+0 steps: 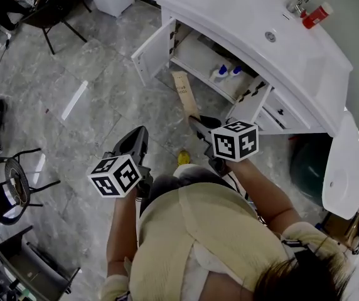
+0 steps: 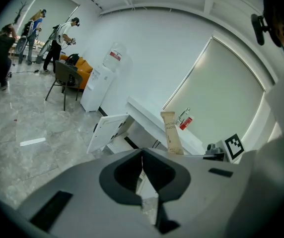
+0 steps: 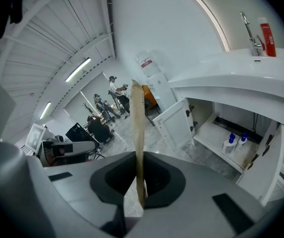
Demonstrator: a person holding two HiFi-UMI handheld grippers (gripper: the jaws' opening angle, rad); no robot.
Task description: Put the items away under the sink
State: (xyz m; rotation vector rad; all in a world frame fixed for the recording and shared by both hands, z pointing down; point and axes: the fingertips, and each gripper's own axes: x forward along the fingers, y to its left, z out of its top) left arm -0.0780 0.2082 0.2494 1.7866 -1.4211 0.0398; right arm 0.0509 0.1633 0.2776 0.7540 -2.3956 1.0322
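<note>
The white sink cabinet (image 1: 248,24) stands with both doors swung wide. The brown paper packet (image 1: 184,93) is outside it, pointing toward eleven o'clock from the right tool (image 1: 198,123), whose jaws are pinched onto its lower end. The left tool (image 1: 139,137) is closed tight with nothing in it. Two blue-capped bottles (image 1: 220,73) sit on the cabinet shelf, at two o'clock from the packet.

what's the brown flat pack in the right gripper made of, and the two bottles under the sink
Pack, clamped in the right gripper: looks like matte brown kraft card, thin edge-on, with dark print. Bottles: likely plastic, white bodies, blue caps; too small to be sure.
</note>
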